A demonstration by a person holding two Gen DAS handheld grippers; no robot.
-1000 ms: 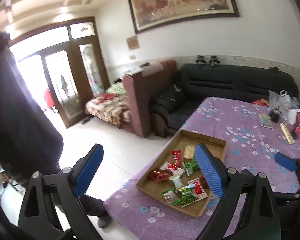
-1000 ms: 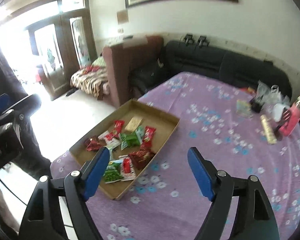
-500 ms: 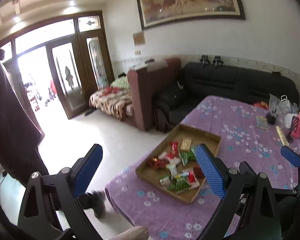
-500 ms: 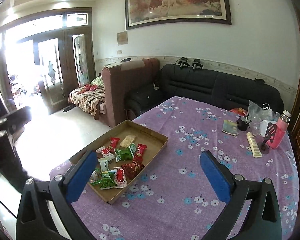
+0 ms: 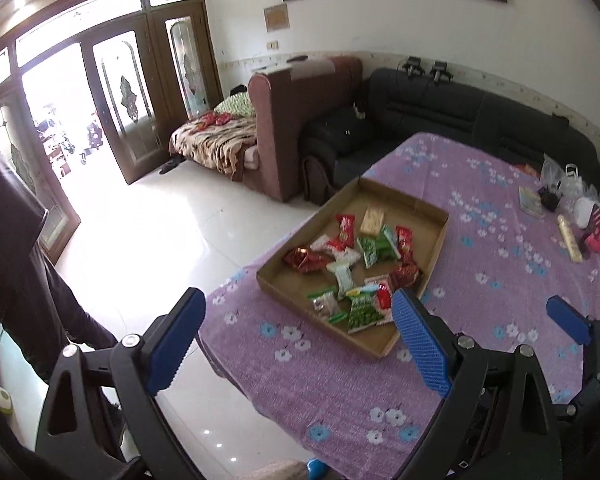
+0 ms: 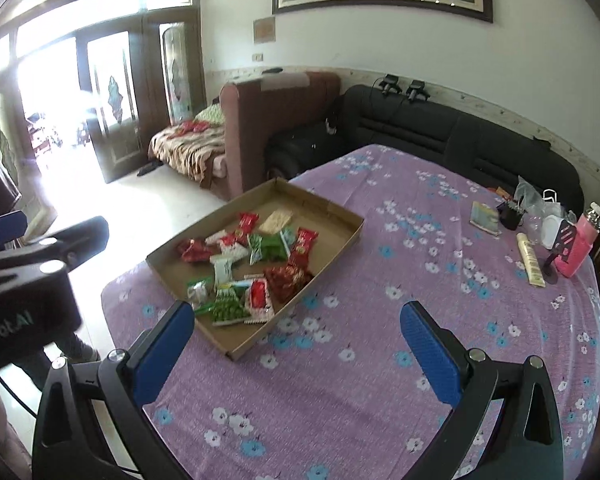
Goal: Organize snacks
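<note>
Closing in on the desk [image 6: 440,264]: both views sit lower and nearer than half a second ago, when more wall and ceiling showed; a second ago the views were near like this too, so the rigs rose and came back. Nothing on the desk has shifted across the three moments.

Tray [image 6: 332,210] lies ahead of the right gripper [image 6: 296,344], past its left finger [image 6: 160,344], its near corner just beyond that tip; the right finger [image 6: 430,352] is over bare cloth. In the left view the tray [image 5: 436,248] sits ahead of the left gripper [image 5: 296,344], its near corner just beside the right finger [image 5: 420,344], partly hidden by it; the left finger [image 5: 176,340] hangs over the floor [image 5: 160,240], off the desk edge.

Snacks [image 6: 252,264] lie loose in the tray, mixed red, green and white packets, some overlapping, none outside it.

Fingers on both grippers are spread wide with nothing between them.

Meaning for the task: packets are gathered in the tray but jumbled, which fits either sorting still to come or packets just collected there; can't tell which.

Far end: bottle [image 6: 580,240], tube [image 6: 530,260], booklet [image 6: 484,216], unmoved.
</note>
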